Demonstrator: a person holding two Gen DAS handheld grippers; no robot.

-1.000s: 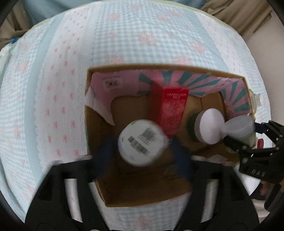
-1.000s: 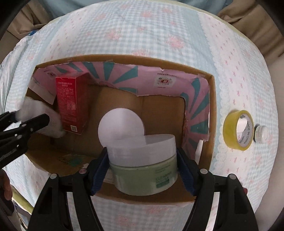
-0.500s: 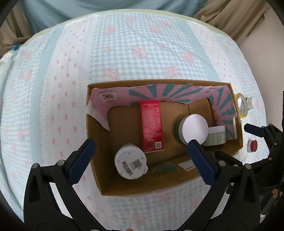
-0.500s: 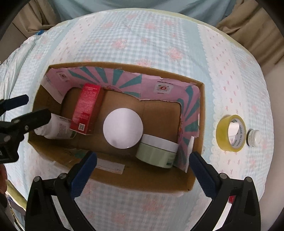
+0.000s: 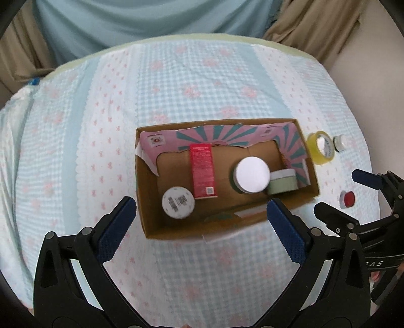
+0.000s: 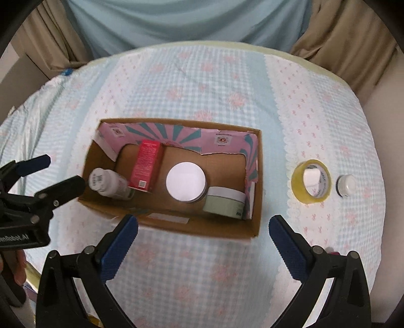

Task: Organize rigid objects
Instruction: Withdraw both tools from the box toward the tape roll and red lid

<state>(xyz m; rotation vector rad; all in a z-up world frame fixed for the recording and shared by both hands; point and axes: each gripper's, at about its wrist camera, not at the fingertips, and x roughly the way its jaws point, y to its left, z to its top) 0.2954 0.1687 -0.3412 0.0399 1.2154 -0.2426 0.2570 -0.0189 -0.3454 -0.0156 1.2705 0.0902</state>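
An open cardboard box (image 5: pixel 309 174) (image 6: pixel 255 227) sits on the checked bedspread. It holds a white bottle (image 5: pixel 178 202) (image 6: pixel 107 183), a red carton (image 5: pixel 202 170) (image 6: pixel 146 165), a white-lidded jar (image 5: pixel 251 174) (image 6: pixel 185 185) and a green jar (image 5: pixel 282 181) (image 6: pixel 224 201). A yellow tape roll (image 5: pixel 321 148) (image 6: pixel 311 185), a small white-capped jar (image 5: pixel 340 142) (image 6: pixel 346 185) and a small red-lidded jar (image 5: pixel 347 199) lie right of the box. My left gripper (image 5: pixel 199 222) (image 6: pixel 54 171) and right gripper (image 6: pixel 203 233) (image 5: pixel 346 193) are open and empty, raised above the box's near side.
The bedspread (image 6: pixel 202 75) reaches far behind the box. Curtains (image 6: pixel 192 20) hang behind the bed. The bed's right edge (image 5: pixel 361 126) meets a pale wall.
Both grippers let go of the white bottle and the green jar inside the box, opened wide, and pulled up and back, so the box looks smaller.
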